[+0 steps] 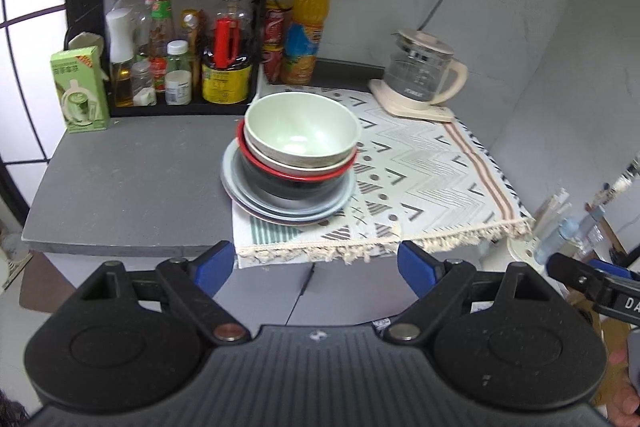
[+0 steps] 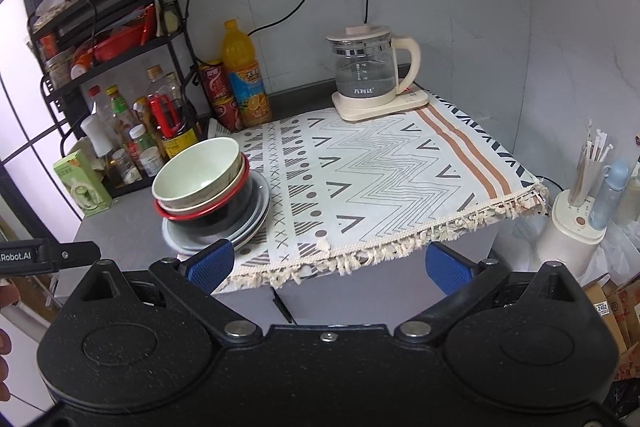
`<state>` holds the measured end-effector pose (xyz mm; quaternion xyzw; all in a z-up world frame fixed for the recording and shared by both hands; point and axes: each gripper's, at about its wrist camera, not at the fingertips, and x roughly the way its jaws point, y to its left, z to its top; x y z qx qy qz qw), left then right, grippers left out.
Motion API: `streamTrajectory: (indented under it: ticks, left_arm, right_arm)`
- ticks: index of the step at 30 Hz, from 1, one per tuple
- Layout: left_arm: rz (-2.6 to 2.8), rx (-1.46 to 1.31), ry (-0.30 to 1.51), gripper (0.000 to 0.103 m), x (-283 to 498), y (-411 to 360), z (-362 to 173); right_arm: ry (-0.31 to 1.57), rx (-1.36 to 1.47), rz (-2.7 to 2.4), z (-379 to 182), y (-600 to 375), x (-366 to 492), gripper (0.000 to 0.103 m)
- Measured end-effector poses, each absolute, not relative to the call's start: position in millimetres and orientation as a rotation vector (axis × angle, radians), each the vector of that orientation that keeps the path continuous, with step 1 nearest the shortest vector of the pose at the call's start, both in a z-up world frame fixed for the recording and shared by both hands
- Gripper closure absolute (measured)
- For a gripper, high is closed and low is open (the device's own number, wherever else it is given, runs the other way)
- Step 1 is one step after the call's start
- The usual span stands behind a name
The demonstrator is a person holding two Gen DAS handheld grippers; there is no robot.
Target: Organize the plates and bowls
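A stack of dishes stands at the left edge of the patterned cloth [image 1: 420, 163]. On top is a pale green bowl [image 1: 300, 131], nested in a beige bowl, then a black bowl with a red rim [image 1: 296, 179], then grey and blue plates [image 1: 256, 199]. The stack also shows in the right wrist view, with the green bowl [image 2: 196, 171] and plates [image 2: 256, 215]. My left gripper [image 1: 316, 267] is open and empty, in front of the counter edge below the stack. My right gripper [image 2: 328, 267] is open and empty, in front of the cloth's fringe, right of the stack.
A black rack with sauce bottles [image 1: 180, 59] stands at the back left, with a green carton [image 1: 80, 91] beside it. An orange juice bottle [image 1: 306, 31] and cans stand behind the stack. A glass kettle [image 1: 424, 71] sits at the back right. A cream appliance [image 2: 576, 231] stands right of the counter.
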<state>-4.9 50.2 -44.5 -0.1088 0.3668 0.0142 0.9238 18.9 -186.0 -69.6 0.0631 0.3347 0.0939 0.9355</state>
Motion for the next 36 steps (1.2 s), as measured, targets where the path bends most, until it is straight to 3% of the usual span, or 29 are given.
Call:
streamTrajectory:
  ticks: [36]
  left_arm:
    - [0.048,-0.213,0.729,0.016,-41.9,41.3,-44.2]
  right_arm:
    - [0.668,0.124,0.233,-67.3,-183.9,-19.9,0.000]
